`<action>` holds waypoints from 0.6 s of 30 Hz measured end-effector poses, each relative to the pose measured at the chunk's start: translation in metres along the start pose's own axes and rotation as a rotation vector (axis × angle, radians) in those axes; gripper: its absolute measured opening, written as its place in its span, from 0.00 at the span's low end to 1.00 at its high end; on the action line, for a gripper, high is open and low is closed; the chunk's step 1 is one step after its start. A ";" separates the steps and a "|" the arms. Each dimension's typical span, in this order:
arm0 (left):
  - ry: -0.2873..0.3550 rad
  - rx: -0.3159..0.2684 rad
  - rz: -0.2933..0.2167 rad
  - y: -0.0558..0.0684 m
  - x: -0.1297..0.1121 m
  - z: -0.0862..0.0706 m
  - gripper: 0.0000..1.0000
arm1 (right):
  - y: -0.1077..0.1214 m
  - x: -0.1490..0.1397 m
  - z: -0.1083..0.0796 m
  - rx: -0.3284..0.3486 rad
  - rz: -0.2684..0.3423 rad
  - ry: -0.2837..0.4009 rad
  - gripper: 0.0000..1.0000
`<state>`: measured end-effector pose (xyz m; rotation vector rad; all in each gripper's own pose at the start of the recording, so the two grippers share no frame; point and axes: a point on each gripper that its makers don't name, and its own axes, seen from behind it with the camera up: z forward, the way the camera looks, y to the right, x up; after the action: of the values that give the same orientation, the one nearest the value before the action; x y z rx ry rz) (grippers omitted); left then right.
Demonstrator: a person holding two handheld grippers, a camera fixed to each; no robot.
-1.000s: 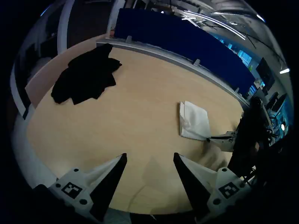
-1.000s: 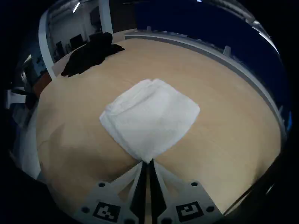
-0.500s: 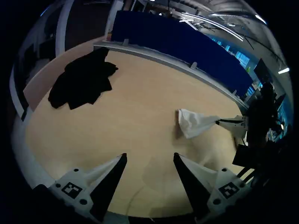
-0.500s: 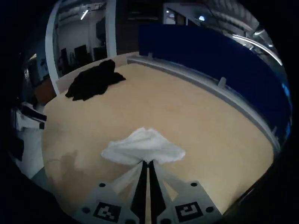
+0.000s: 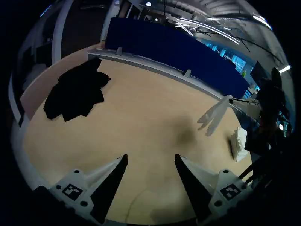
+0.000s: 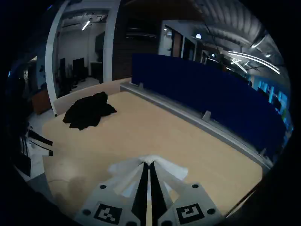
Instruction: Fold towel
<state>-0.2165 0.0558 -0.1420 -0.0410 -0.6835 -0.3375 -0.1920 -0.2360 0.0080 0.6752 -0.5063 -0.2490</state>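
Note:
In the left gripper view the white towel [image 5: 213, 115] hangs in the air above the right part of the wooden table [image 5: 143, 113], pinched at its top by my right gripper [image 5: 231, 98]. Its shadow falls on the table below it. From the right gripper view, my right gripper [image 6: 149, 164] is shut on the towel [image 6: 174, 170], which droops on both sides under the fingers, well above the table [image 6: 158, 132]. My left gripper [image 5: 150, 156] hovers open over the near table edge, with nothing between its fingers.
A black garment [image 5: 75, 94] [image 6: 88, 112] lies crumpled at the table's far left. A stack of folded white towels [image 5: 237, 143] sits at the right edge. A blue partition [image 5: 169, 41] [image 6: 210, 94] runs along the far side. A person [image 5: 271, 109] stands at the right.
My right gripper has lifted the folded towel off the table, up and to the right; it now hangs loose. The left gripper has stayed open and nearly still.

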 end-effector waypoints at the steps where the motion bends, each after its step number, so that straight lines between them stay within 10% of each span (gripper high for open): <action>1: 0.002 -0.003 0.001 0.001 0.001 0.000 0.92 | 0.005 0.001 -0.002 -0.008 0.000 0.001 0.03; 18: -0.007 -0.026 0.026 0.012 0.009 0.009 0.92 | 0.109 0.000 -0.055 -0.123 0.068 0.003 0.03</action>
<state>-0.2115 0.0661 -0.1286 -0.0754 -0.6849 -0.3212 -0.1576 -0.1238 0.0426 0.5372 -0.5057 -0.2131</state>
